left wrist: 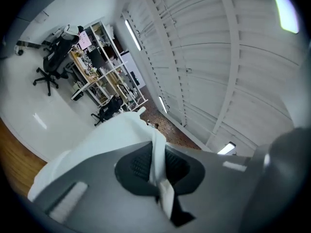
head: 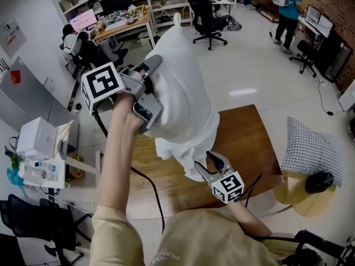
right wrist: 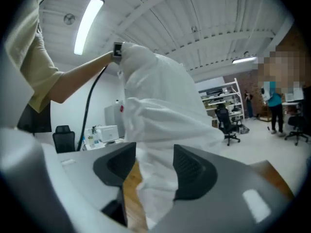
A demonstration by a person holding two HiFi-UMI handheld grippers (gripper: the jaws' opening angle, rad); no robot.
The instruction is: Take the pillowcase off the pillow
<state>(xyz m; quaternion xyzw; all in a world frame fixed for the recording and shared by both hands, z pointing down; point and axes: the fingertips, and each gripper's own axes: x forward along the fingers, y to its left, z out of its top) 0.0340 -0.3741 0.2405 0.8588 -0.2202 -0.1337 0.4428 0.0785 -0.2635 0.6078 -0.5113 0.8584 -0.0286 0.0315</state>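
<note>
A white pillow in its white pillowcase (head: 183, 93) hangs in the air above the wooden table (head: 244, 143). My left gripper (head: 150, 87) is raised at the bundle's left side. In the left gripper view its jaws (left wrist: 156, 166) are shut on a fold of the white cloth (left wrist: 97, 144). Below, my right gripper (head: 206, 164) is at the hanging lower edge of the cloth. In the right gripper view its jaws (right wrist: 155, 166) stand apart with the white cloth (right wrist: 155, 106) hanging between them. A gap shows beside the left pad.
A grey checked pillow (head: 310, 148) lies to the right of the table, with a black object (head: 319, 182) on a yellowish round surface beside it. A white box (head: 36, 140) sits on a stand at the left. Office chairs (head: 208, 15), shelves and a standing person (head: 288, 10) are farther back.
</note>
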